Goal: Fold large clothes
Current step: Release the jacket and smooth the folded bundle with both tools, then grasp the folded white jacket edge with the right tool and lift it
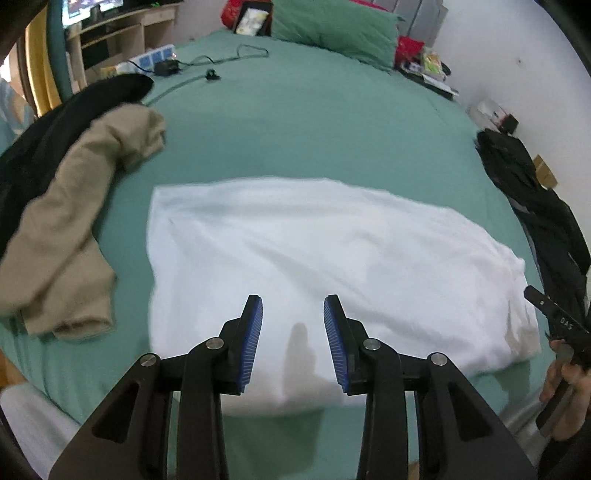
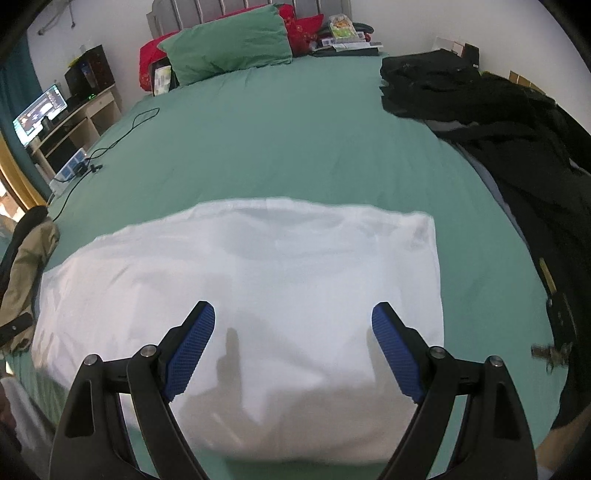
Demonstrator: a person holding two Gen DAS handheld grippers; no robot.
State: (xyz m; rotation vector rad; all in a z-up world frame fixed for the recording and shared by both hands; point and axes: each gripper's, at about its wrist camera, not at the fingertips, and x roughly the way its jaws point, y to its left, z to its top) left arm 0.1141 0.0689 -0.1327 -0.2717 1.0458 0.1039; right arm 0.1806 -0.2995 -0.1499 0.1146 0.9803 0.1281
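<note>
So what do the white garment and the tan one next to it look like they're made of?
The white garment looks like thin, matte woven cotton or a blend: soft creases, no sheen. The tan garment seems a thicker, matte fabric, possibly brushed cotton or knit; it slumps in heavy rolls. Blur leaves the weave unclear.

Domestic bedroom, in use

A wide bed [image 2: 295,140] under a green sheet fills the room, with a green pillow [image 2: 229,48] and a red cushion [image 2: 151,62] against a padded headboard [image 2: 207,9]. Clothing lies on the sheet: a white garment [image 2: 258,266], a tan garment [image 1: 70,221] and dark garments [image 2: 498,122]. A wooden desk [image 2: 88,114] with a lit monitor [image 2: 40,114] stands beside the bed; a power strip [image 1: 155,59] and a charger cable [image 1: 236,55] lie on the sheet near it
</note>
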